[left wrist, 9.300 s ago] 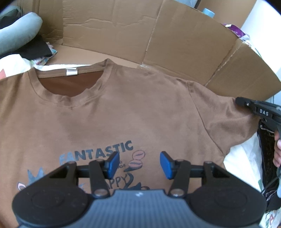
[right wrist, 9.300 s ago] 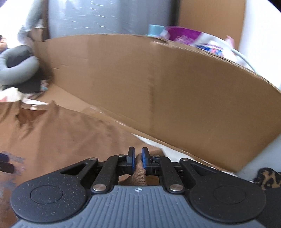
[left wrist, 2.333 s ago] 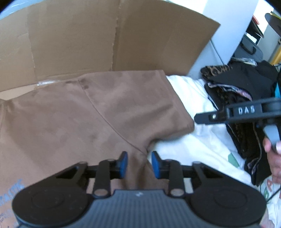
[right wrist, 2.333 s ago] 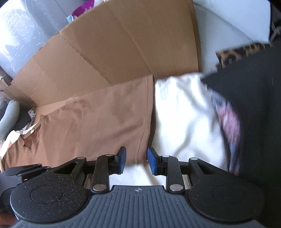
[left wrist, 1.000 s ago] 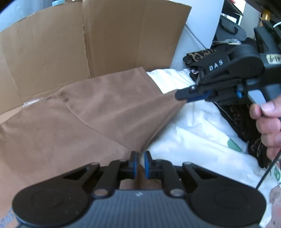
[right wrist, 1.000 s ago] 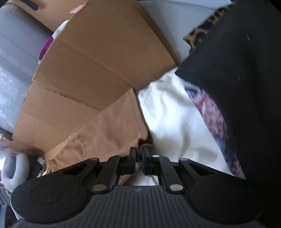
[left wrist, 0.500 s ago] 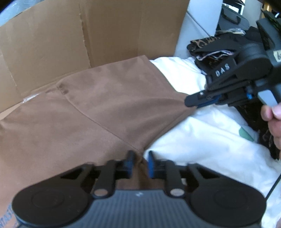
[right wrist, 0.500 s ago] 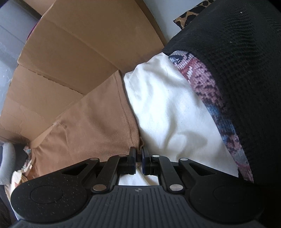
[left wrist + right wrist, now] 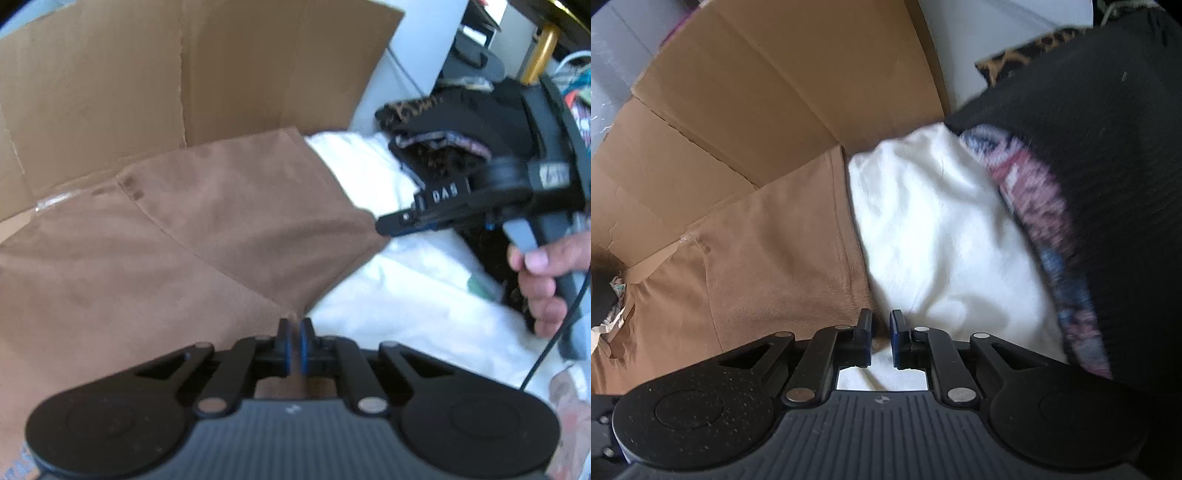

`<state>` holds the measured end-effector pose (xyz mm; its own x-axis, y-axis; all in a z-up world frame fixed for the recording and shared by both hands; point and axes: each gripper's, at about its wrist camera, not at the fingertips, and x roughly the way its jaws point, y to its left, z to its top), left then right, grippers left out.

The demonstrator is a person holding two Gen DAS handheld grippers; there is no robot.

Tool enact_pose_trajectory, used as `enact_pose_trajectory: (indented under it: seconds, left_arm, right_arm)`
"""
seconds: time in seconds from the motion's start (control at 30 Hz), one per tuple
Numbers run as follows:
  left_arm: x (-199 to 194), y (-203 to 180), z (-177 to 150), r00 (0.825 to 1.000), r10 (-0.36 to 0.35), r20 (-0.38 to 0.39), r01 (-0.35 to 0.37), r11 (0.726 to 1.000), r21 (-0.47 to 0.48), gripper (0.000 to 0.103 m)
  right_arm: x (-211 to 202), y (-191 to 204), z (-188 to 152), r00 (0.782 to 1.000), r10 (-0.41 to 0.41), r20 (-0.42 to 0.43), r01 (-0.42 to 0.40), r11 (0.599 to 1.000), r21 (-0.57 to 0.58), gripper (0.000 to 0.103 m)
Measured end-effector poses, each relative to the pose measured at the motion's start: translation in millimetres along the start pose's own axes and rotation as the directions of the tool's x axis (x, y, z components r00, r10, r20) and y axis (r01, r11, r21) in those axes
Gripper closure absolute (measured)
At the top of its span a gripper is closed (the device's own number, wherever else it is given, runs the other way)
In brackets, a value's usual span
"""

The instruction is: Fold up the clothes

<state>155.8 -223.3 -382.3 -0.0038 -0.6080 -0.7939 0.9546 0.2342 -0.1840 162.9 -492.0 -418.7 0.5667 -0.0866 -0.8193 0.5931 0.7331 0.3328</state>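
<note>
Cardboard (image 9: pixel 110 81) is standing as a wall behind a white sheet (image 9: pixel 388 295), and a brown shirt (image 9: pixel 129 266) is lying spread flat across both, its sleeve (image 9: pixel 258 206) reaching out toward a dark clothes pile (image 9: pixel 1108 155) on the right. The left gripper (image 9: pixel 291 343) is pinching the shirt at the underarm, fingers drawn together on the cloth. The right gripper (image 9: pixel 391 225), seen from the left wrist view, is meeting the sleeve's outer corner; in its own view (image 9: pixel 881 336) the fingers are standing slightly apart with the hem's edge between them, so whether it is gripping or letting go I cannot tell. A hand (image 9: pixel 543 280) is squeezing its trigger. The fabric is looking light, soft and limp, so it is likely going to sag and crease wherever it is unsupported. Holds at seams, hems and corners, taken at two points together, are likely to be keeping the fold line straight.
</note>
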Motion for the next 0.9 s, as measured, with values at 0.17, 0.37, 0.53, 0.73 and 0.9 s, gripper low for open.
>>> enact_pose_trajectory:
  seconds: [0.17, 0.37, 0.53, 0.73, 0.9]
  left_arm:
    - [7, 6, 7, 0.999, 0.013, 0.04, -0.011, 0.998, -0.058, 0.091]
    - [26, 13, 4, 1.0, 0.01, 0.025, -0.006, 0.99, -0.14, 0.091]
    - [33, 18, -2, 1.0, 0.0, 0.013, 0.002, 0.983, -0.182, 0.091]
    - [28, 19, -3, 1.0, -0.011, 0.012, 0.013, 0.983, -0.183, 0.091]
    - [20, 14, -1, 1.0, -0.01, -0.001, 0.01, 0.984, -0.178, 0.089]
  right_arm:
    - [-9, 9, 7, 0.998, 0.021, 0.067, -0.016, 0.998, -0.064, 0.093]
    - [0, 30, 16, 0.995, 0.079, 0.053, -0.069, 0.984, -0.162, 0.092]
    - [22, 48, 7, 0.994, 0.107, -0.009, -0.106, 0.955, -0.276, 0.084]
    - [27, 39, 2, 1.0, 0.026, 0.01, -0.022, 0.946, -0.322, 0.079]
    - [19, 31, 2, 0.998, -0.047, 0.033, 0.054, 0.959, -0.278, 0.078]
